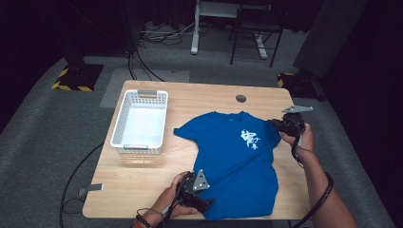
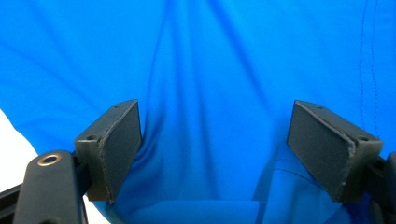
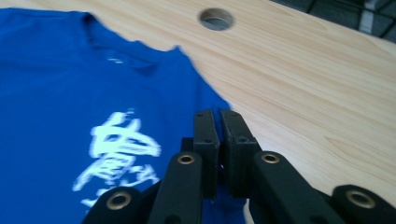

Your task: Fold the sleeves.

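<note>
- Dark curtains and a grey carpet surround a light wooden worktop (image 1: 142,190) where a person works with a handheld gripper in each hand.
- Spread flat, print side up, a blue T-shirt (image 1: 237,161) lies on the worktop's right half, collar pointing away from the person, ready, it appears, for folding.
- At the shirt's near left hem, the left gripper (image 1: 202,202) has its jaws wide apart, blue cloth bunching between them in the left gripper view, apparently lined up to pinch the hem.
- On the far right, the right gripper (image 3: 218,140) has its jaws clamped together on the edge of the shirt's right sleeve, likely so that side can be lifted and carried over.
- White brush-style lettering (image 1: 250,139) marks the chest, close to that sleeve.
- Left of the shirt and apart from it sits an empty white slotted basket (image 1: 124,118), a probable destination for the folded garment.
- Beyond the collar, a round cable hole (image 1: 241,98) pierces the worktop.
</note>
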Demonstrator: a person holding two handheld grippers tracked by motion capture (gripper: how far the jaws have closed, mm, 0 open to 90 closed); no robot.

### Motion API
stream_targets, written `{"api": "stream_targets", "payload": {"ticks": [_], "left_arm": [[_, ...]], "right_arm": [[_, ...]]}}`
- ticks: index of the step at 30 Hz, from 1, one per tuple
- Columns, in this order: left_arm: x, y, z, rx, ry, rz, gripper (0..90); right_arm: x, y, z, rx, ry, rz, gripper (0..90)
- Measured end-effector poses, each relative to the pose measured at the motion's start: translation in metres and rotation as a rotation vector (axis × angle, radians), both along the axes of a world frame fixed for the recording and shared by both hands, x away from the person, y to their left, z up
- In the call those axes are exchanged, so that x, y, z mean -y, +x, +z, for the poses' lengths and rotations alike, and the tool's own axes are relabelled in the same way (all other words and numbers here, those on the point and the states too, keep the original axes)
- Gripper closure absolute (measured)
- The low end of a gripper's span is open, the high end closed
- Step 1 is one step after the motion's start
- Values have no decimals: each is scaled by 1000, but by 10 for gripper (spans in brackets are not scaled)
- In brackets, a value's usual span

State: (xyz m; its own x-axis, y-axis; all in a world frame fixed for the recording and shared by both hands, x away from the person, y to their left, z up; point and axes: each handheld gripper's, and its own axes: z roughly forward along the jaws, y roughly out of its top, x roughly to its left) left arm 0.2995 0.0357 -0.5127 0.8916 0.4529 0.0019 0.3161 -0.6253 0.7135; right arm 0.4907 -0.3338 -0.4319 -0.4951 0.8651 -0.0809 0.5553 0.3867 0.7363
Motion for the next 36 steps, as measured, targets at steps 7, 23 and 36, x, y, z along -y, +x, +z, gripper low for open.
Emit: {"api": "stream_targets", "payload": {"ticks": [7, 23, 36], "left_arm": [[0, 0, 0, -2, 2, -1, 178], [0, 0, 0, -1, 1, 1, 178], [14, 5, 1, -6, 10, 6, 157]], "right_arm": [[-43, -20, 4, 6, -31, 128, 856], [-79, -45, -31, -85, -48, 274, 618], [-54, -33, -62, -131, -21, 207, 537]]}}
